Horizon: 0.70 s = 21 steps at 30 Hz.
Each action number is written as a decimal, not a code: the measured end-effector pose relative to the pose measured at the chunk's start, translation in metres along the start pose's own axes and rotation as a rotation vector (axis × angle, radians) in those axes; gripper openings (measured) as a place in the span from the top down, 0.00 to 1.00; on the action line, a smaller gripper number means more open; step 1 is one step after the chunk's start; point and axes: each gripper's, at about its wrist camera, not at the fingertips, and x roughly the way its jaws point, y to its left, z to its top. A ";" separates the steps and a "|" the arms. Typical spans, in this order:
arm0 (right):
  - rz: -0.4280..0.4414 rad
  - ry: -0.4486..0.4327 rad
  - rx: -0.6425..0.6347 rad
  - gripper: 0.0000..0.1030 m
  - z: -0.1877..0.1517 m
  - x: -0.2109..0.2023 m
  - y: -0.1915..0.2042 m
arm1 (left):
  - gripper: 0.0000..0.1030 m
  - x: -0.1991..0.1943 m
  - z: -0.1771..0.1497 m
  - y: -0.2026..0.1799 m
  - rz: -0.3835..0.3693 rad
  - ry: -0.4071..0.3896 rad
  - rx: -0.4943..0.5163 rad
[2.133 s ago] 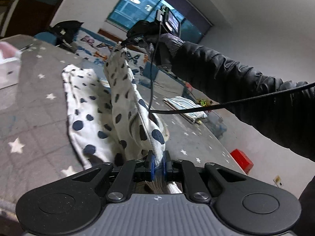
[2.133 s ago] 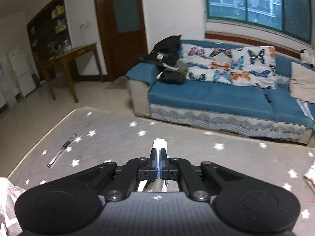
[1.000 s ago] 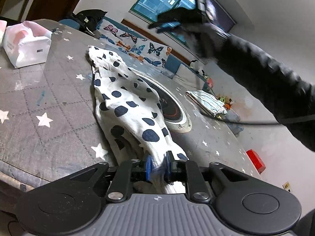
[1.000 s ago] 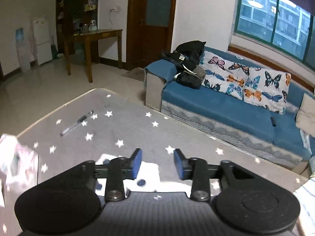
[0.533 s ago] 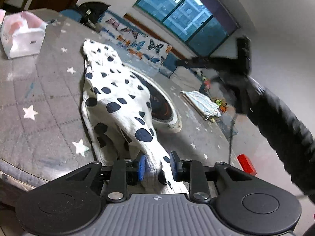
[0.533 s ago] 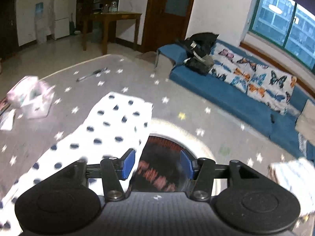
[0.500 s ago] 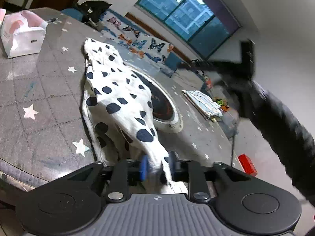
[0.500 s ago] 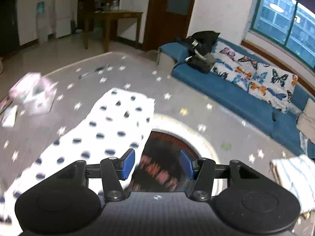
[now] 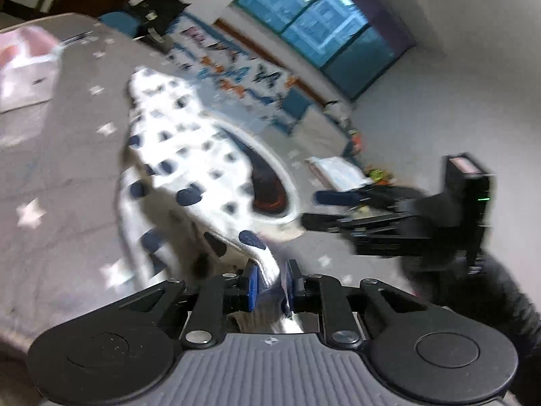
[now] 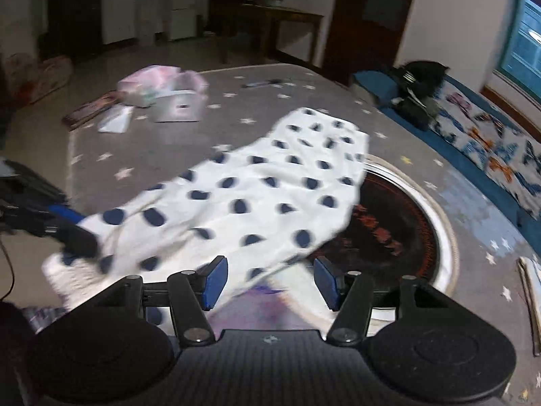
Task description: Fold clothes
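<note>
A white garment with dark blue dots (image 9: 189,172) lies stretched across the grey star-patterned table (image 9: 61,176). It also shows in the right wrist view (image 10: 257,196). My left gripper (image 9: 269,286) has its jaws a little apart, with the garment's near end lying between the pads. My right gripper (image 10: 268,282) is wide open and empty, low over the garment's near edge. In the left wrist view the right gripper (image 9: 341,209) hovers to the right of the garment. In the right wrist view the left gripper (image 10: 64,226) sits at the garment's left end.
A round dark hotplate (image 10: 389,226) with a white rim is set in the table, partly under the garment. A pink tissue box (image 10: 169,94) and papers lie at the far side. A folded striped cloth (image 9: 338,172) lies near the table edge. A blue sofa (image 10: 473,135) stands beyond.
My right gripper has let go of the garment, opened wide and swung down toward its near edge. The garment now lies flat. My left gripper's jaws have parted slightly.
</note>
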 end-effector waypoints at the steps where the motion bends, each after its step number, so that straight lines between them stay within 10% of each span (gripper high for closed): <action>1: 0.017 -0.006 -0.017 0.44 0.000 -0.001 0.007 | 0.81 -0.002 -0.003 0.003 0.015 0.008 -0.007; 12: 0.180 -0.012 -0.114 0.46 -0.011 0.027 0.073 | 0.65 -0.031 -0.011 0.013 0.129 -0.014 0.089; 21: 0.231 0.035 -0.076 0.46 -0.029 0.036 0.081 | 0.67 -0.019 0.025 -0.004 0.042 -0.082 0.178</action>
